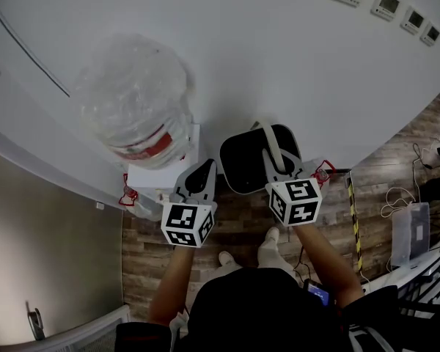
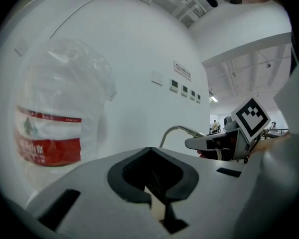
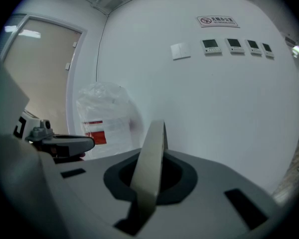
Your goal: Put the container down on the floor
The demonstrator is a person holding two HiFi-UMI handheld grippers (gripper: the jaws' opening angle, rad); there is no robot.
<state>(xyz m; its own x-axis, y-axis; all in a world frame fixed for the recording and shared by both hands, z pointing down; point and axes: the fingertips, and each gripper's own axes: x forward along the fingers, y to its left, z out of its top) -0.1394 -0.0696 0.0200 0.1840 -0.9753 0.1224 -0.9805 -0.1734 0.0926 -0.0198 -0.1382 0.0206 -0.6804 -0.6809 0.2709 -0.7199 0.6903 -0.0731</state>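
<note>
A black container (image 1: 243,160) with a pale bail handle (image 1: 271,149) hangs above the wooden floor (image 1: 235,226), close to the white wall. My right gripper (image 1: 280,173) is shut on that handle; in the right gripper view the handle strap (image 3: 152,158) rises from between the closed jaws of the right gripper (image 3: 144,203). My left gripper (image 1: 200,176) is beside the container on its left, jaws together and holding nothing. In the left gripper view the left gripper (image 2: 157,203) faces the wall, with the curved handle (image 2: 177,131) off to the right.
A plastic-wrapped water bottle (image 1: 139,101) with a red label stands on a white dispenser (image 1: 158,174) at the left. The person's feet (image 1: 268,244) are just below the container. Yellow-black tape (image 1: 353,218) and a clear box (image 1: 409,233) lie at the right.
</note>
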